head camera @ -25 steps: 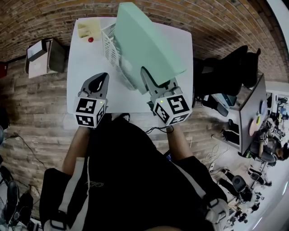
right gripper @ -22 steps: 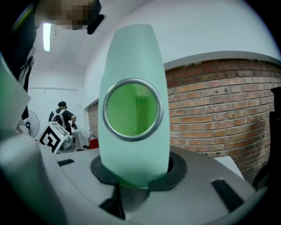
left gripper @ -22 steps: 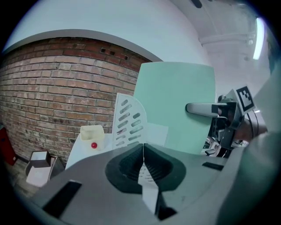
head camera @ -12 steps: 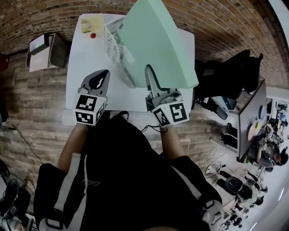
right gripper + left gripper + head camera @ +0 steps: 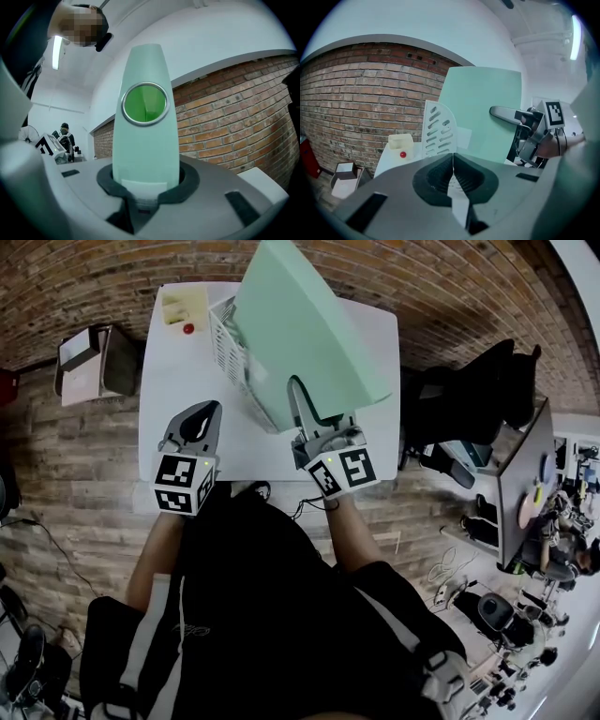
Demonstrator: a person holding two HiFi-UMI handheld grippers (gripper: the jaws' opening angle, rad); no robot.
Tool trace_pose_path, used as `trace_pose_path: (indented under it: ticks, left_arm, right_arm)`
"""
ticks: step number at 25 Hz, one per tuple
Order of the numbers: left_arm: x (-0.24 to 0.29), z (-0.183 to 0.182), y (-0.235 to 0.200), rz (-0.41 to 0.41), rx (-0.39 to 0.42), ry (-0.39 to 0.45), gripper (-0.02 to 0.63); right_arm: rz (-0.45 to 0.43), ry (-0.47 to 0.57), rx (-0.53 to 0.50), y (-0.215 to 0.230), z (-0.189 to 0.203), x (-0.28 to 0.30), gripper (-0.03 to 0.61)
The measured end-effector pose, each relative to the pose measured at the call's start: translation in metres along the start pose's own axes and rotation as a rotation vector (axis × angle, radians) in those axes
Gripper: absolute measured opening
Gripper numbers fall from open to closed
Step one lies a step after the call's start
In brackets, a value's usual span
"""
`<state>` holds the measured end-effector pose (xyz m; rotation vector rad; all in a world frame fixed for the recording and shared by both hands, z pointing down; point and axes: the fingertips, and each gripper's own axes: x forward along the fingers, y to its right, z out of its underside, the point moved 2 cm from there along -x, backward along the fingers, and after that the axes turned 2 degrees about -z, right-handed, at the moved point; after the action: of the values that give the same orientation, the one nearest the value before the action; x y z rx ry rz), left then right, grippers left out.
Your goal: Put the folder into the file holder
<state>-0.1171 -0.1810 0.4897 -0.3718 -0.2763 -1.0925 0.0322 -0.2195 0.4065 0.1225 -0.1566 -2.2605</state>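
Note:
A large pale green folder [image 5: 305, 329] stands upright and tilted over the table, beside and partly above the white slotted file holder [image 5: 234, 357]. My right gripper [image 5: 309, 413] is shut on the folder's near spine; in the right gripper view the spine [image 5: 146, 140] with its ring hole fills the space between the jaws. My left gripper [image 5: 208, 411] hovers over the table's front left, shut with nothing in it [image 5: 452, 176]. From the left gripper view the folder [image 5: 483, 112] rises just right of the file holder [image 5: 438, 129].
The white table [image 5: 178, 371] carries a small yellow box [image 5: 183, 304] and a red ball [image 5: 188, 328] at its far left corner. A cardboard box [image 5: 89, 362] sits on the floor to the left. A brick wall lies beyond, and desks and chairs stand to the right.
The folder and my right gripper have swung slightly right and then back left, closer over the file holder. My left gripper has hardly moved.

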Motion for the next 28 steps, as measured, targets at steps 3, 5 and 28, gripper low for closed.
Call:
trace_pose_path:
  ticks: [3,5,28]
  left_arm:
    - [-0.001,0.000,0.000,-0.003,0.008,-0.003,0.023]
    - [-0.004,0.000,0.000,-0.006,0.021,-0.010,0.023]
    - [0.005,0.013,0.017,0.039,0.030,-0.046,0.023]
  right_arm:
    - [-0.005,0.025,-0.011,-0.001,-0.002,0.002,0.132]
    - [-0.009,0.044,-0.013,-0.001,-0.002,0.002,0.130]
    - [-0.038,-0.140,-0.065,-0.002,0.020,0.012,0.184]
